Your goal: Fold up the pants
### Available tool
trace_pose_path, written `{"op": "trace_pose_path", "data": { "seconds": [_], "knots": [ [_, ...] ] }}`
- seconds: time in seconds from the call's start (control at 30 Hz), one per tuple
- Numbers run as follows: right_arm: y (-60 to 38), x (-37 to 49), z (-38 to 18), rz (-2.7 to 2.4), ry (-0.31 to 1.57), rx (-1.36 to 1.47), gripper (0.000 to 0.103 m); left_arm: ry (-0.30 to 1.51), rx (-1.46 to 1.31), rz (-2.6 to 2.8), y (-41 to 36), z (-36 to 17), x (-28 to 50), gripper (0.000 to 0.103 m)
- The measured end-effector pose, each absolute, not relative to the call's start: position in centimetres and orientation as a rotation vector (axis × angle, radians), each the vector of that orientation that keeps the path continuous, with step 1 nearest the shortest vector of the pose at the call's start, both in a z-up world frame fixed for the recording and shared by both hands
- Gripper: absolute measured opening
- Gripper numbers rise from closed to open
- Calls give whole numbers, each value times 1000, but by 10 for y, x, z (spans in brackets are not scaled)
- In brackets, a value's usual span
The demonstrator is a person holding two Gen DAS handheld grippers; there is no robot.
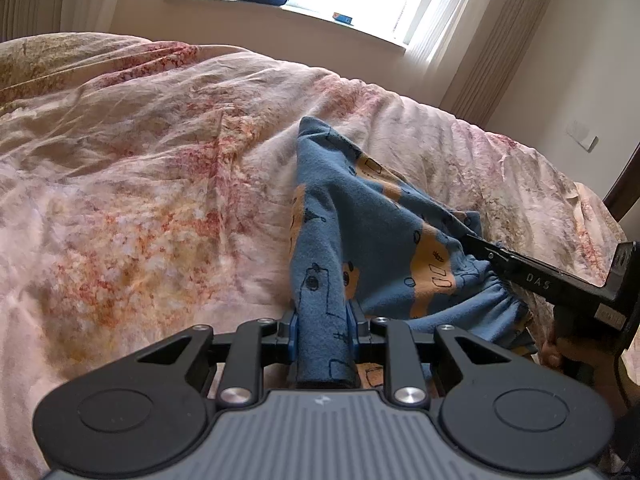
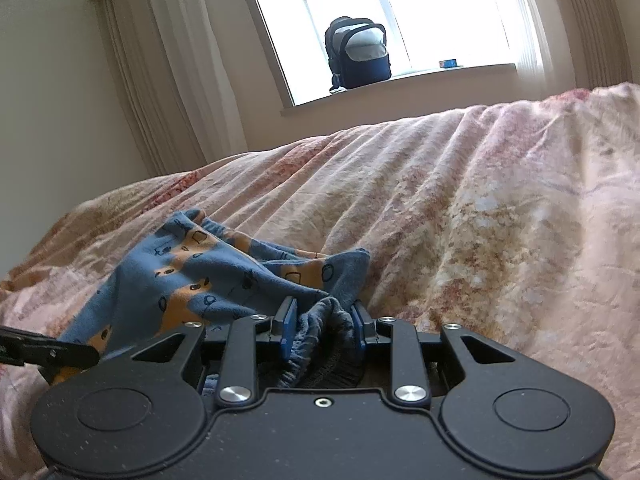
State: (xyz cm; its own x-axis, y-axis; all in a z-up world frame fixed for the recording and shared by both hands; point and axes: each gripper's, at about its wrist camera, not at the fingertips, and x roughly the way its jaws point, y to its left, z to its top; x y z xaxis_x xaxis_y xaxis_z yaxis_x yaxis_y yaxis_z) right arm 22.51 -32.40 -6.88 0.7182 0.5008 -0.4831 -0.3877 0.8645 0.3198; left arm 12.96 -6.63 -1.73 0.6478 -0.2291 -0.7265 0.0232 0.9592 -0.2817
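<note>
- Pants (image 1: 360, 216): blue fabric with orange patches and dark line drawings, bunched and creased, lying on the bedspread (image 1: 140, 184) near the bed's close edge. In the left wrist view they spread from the near middle towards the right.
- Left gripper (image 1: 322, 336): jaws drawn close on a rolled fold of the pants. Cloth fills the gap between the blue pads and runs back towards the gripper body. Pinched.
- Pants beyond the left gripper: the fold climbs away from the pads to a raised peak, then slopes down to the right, where the gathered elastic waistband (image 1: 500, 304) sits.
- Right gripper (image 2: 324, 330): jaws narrowly apart with a wad of gathered waistband between the blue pads. Cloth touches both pads. Pinched.
- Right gripper seen from the left wrist view: it enters from the right edge, its black finger (image 1: 532, 276) laid against the waistband end of the pants. A hand (image 1: 560, 352) shows below it.
- Left gripper's finger (image 2: 48, 350) in the right wrist view: at the left edge, touching the pants' near left part.
- Bedspread: pale pink with red and yellow floral print, wrinkled, under the pants on all sides.
- Beyond the bedspread: window sill (image 2: 400, 88) with a dark backpack (image 2: 360, 56) and a small blue item (image 2: 448, 64), curtains (image 2: 160, 80) at the sides.
</note>
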Motion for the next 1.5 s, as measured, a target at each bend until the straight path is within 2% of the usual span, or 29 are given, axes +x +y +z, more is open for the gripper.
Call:
{"op": "trace_pose_path", "data": {
  "seconds": [0.17, 0.4, 1.2, 1.5],
  "knots": [
    [-314, 219, -61, 452, 584, 133, 27, 871, -223, -160, -70, -4, 134, 20],
    [-305, 203, -29, 433, 549, 56, 19, 844, -220, -205, -66, 15, 133, 19],
    [-277, 203, 49, 493, 347, -69, 14, 719, -133, -226, -64, 54, 137, 18],
    [-258, 249, 59, 507, 288, -83, 13, 594, -70, -178, -49, 59, 174, 18]
  ]
}}
